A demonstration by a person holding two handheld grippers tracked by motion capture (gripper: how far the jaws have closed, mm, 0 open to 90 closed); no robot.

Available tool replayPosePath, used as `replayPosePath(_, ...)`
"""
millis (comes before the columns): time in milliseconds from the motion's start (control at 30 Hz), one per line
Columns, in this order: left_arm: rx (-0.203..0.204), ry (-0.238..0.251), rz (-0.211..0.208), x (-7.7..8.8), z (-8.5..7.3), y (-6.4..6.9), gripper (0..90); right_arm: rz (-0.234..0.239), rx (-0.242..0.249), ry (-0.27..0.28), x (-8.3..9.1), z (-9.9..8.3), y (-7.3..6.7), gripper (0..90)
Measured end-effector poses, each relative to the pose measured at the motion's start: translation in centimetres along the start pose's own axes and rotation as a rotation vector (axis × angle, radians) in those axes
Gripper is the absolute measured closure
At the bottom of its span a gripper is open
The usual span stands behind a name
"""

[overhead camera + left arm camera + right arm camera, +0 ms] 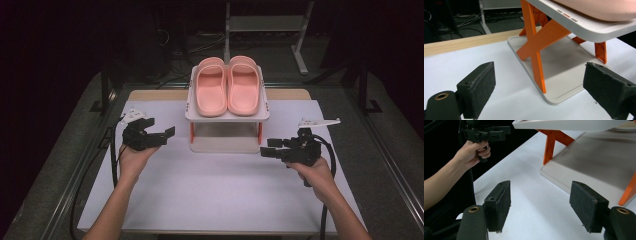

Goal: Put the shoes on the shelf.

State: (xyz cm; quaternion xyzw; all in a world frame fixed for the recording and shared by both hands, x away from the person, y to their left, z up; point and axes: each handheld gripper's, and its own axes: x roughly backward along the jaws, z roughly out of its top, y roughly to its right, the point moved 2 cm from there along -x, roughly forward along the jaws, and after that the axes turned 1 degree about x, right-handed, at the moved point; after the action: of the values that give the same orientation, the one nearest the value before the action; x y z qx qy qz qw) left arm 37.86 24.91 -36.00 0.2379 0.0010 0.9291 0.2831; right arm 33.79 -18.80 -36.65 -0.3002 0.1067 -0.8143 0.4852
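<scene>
Slippers (227, 86) sit paired on the rack (192, 116) at the table's far edge: soft, light foam, best pinched at a strap; left gripper (161, 135) and right gripper (269, 147) gape empty

The high view looks forward and down over the whole desk (210, 190). Both gripper views sit low, close to the white rack (564, 82), sharing its orange legs (550, 145).
</scene>
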Motion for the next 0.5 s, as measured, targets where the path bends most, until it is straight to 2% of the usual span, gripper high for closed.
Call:
replayPosePath(333, 0.007, -0.012, 0.0, 0.0, -1.3, 0.1, 9.7, -0.006, -0.013, 0.018, 0.4, -0.9, 0.2, 31.4)
replayPosePath(500, 0.017, -0.019, 0.0, 0.0, -2.6, 0.2, 9.3, -0.006, -0.019, 0.023, 0.5, -1.8, 0.2, 30.9)
